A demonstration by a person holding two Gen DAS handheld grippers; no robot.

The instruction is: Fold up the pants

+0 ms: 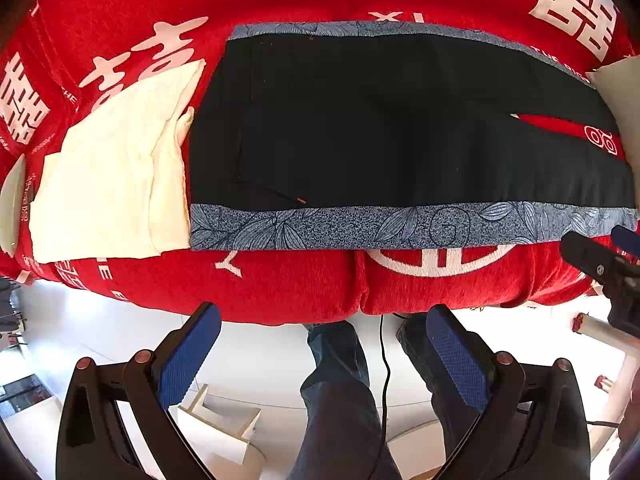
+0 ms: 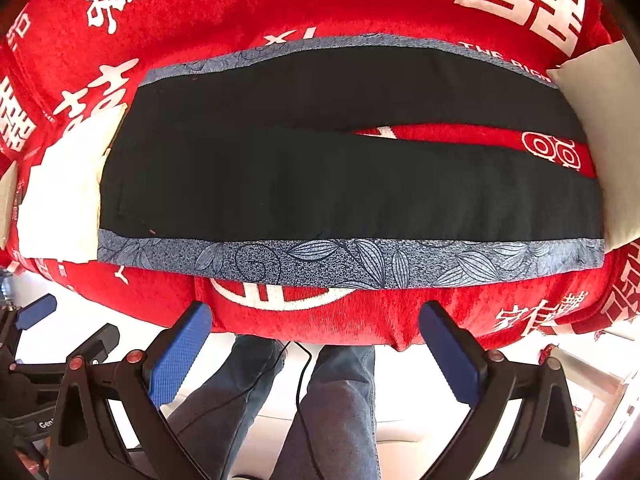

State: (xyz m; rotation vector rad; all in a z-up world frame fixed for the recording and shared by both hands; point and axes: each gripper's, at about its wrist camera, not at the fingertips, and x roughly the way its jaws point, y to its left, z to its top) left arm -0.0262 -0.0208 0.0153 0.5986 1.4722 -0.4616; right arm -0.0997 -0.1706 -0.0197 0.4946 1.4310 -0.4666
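Note:
Black pants (image 1: 380, 128) lie flat and spread on a red sofa cover, waist to the left, legs running right with a narrow gap between them. Blue leaf-print strips (image 1: 400, 226) run along their near and far edges. They also show in the right wrist view (image 2: 320, 184). My left gripper (image 1: 322, 320) is open and empty, held off the sofa's front edge, short of the pants. My right gripper (image 2: 314, 316) is open and empty, also in front of the sofa edge; its tip shows in the left wrist view (image 1: 592, 256).
A folded cream garment (image 1: 108, 176) lies left of the pants, touching the waist end. A pale cushion (image 2: 608, 140) sits at the right by the leg ends. The red sofa cover (image 1: 280, 284) has white characters. The person's jeans-clad legs (image 1: 340, 400) and a black cable are below.

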